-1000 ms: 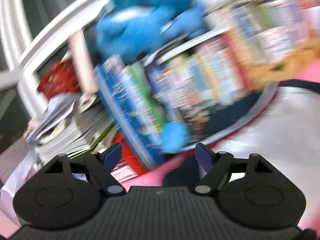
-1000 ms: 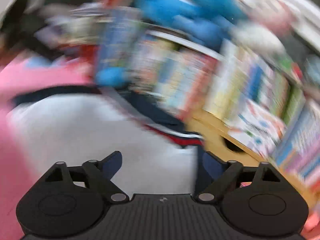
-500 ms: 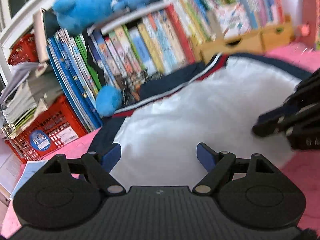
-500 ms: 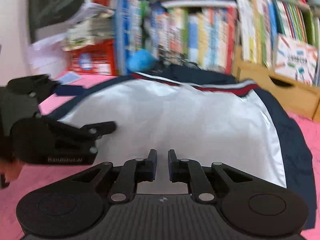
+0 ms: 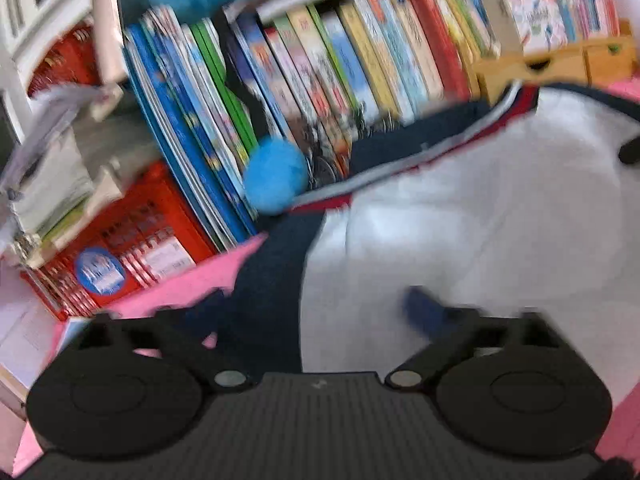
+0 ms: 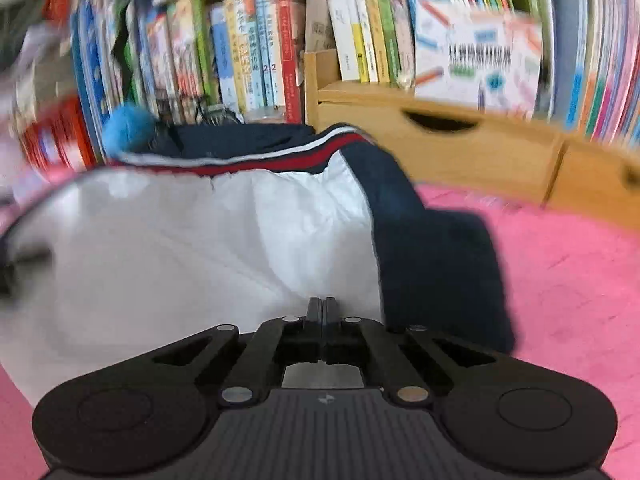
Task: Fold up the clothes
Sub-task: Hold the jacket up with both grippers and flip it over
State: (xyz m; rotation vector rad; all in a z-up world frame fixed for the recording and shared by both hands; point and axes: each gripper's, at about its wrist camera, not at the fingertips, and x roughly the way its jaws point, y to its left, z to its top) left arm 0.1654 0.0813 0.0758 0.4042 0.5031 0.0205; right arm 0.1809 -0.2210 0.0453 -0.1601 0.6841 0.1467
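The jacket (image 6: 200, 240) lay on the pink surface (image 6: 560, 260), white lining up, its striped navy edge against the row of books (image 6: 248, 52) at the far edge. Its long axis ran side to side along that row, as far as I could judge. The folding looked barely started: one navy sleeve (image 6: 436, 264) lay folded at the right, the broad white panel still spread flat. The left gripper (image 5: 316, 312) had just been closing, jaws still apart astride the navy border. The right gripper (image 6: 323, 310) was clenched over the near hem; whether it pinched cloth I couldn't tell.
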